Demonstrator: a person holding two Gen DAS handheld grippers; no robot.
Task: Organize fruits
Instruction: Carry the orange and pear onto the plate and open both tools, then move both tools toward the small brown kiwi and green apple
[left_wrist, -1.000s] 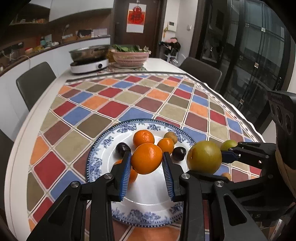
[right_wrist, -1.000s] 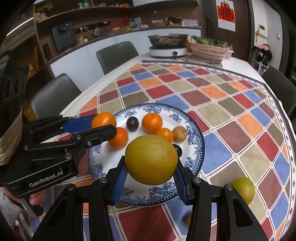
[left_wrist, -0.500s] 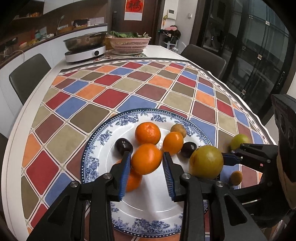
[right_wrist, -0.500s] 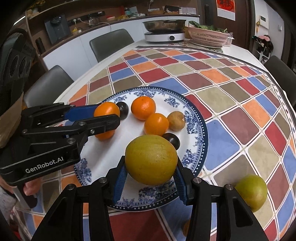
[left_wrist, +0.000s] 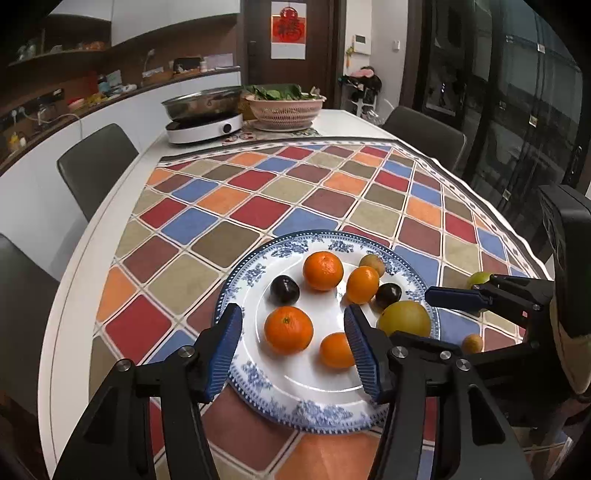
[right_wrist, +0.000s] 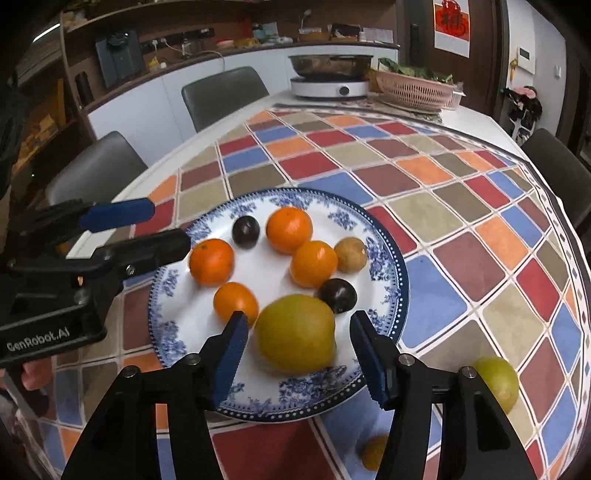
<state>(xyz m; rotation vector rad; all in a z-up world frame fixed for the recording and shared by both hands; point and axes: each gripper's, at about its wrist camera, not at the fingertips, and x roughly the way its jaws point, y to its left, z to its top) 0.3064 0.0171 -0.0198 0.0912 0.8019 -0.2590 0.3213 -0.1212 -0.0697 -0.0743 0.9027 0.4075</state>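
Observation:
A blue-and-white plate (left_wrist: 303, 413) (right_wrist: 388, 229) on the chequered cloth holds several fruits: oranges, two dark plums and a small brown fruit. My left gripper (left_wrist: 293, 347) is open; an orange (left_wrist: 288, 329) lies on the plate between its fingers. My right gripper (right_wrist: 295, 350) is open around a large yellow-green fruit (right_wrist: 295, 339) (left_wrist: 404, 318) that rests on the plate's near rim. A green fruit (right_wrist: 496, 382) (left_wrist: 478, 277) and a small orange fruit (right_wrist: 373, 452) (left_wrist: 472, 342) lie on the cloth beside the plate.
At the table's far end stand an induction cooker with a steel pot (left_wrist: 203, 114) (right_wrist: 330, 75) and a pink basket of greens (left_wrist: 284, 105) (right_wrist: 415, 88). Grey chairs (left_wrist: 94, 162) (right_wrist: 221, 96) ring the table. The table edge runs close on the right.
Both grippers have opened. The left one let its orange go onto the plate and drew back; the right one set the yellow-green fruit down on the plate's near rim.

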